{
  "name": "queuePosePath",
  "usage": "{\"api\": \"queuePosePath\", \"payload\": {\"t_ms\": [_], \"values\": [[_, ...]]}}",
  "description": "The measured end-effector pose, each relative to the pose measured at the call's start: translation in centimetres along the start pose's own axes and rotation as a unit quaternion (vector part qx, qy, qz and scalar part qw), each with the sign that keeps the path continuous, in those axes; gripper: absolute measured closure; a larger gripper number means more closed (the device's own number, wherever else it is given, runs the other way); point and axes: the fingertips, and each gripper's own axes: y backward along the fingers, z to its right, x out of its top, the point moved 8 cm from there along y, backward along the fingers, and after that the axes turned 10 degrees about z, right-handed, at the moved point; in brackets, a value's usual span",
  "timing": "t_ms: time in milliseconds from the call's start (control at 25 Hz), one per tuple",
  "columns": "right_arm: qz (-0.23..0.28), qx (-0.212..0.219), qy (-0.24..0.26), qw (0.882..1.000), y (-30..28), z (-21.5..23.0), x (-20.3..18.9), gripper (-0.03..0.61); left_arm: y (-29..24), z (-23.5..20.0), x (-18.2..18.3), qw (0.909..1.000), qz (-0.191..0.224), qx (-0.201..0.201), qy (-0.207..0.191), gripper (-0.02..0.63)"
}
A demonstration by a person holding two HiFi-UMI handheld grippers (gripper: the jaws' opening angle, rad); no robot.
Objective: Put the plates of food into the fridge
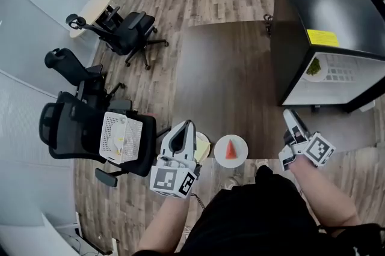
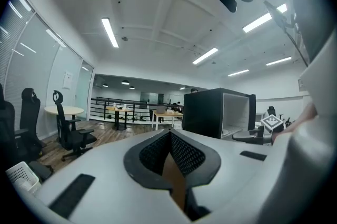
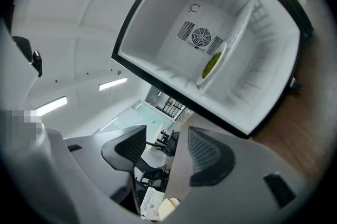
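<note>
A black mini fridge stands open at the right end of the dark table. Its white inside fills the right gripper view, with a plate of green food on the shelf. A white plate with a red wedge of food sits at the table's near edge. A second, yellowish plate lies beside it, partly hidden by my left gripper. That gripper's pads meet with nothing between them. My right gripper is in front of the fridge, its jaws apart and empty.
Black office chairs stand left of the table. One near chair carries a white basket. A round pale table is at the far left. The person's dark clothing fills the bottom of the head view.
</note>
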Motion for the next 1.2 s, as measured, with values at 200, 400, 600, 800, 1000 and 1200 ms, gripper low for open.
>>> {"api": "queuePosePath", "payload": {"t_ms": [200,400,600,800,1000,1200], "values": [[-0.028,-0.011,-0.036,0.999,1.2,0.5,-4.1,0.321,2.2,-1.0,-0.4,0.9999,-0.007,0.008,0.004,0.611],[-0.068,-0.018,-0.061,0.996,2.9,0.6,-8.5,0.321,3.8,-1.9,-1.1,0.9999,-0.014,0.006,0.001,0.609],[-0.107,-0.043,-0.082,0.990,5.1,1.6,-12.1,0.321,5.1,-2.1,-2.7,0.9997,-0.024,0.007,0.007,0.610],[-0.157,-0.104,-0.067,0.980,7.5,3.6,-14.8,0.321,6.4,-2.5,-4.5,0.9992,-0.036,0.010,0.015,0.609],[-0.160,-0.064,-0.114,0.978,7.3,3.7,-17.5,0.321,8.1,-2.7,-6.3,0.9982,-0.057,0.009,0.018,0.609],[-0.182,-0.092,-0.100,0.974,8.1,4.9,-19.3,0.321,9.7,-3.7,-7.3,0.9976,-0.069,0.010,0.005,0.610]]}}
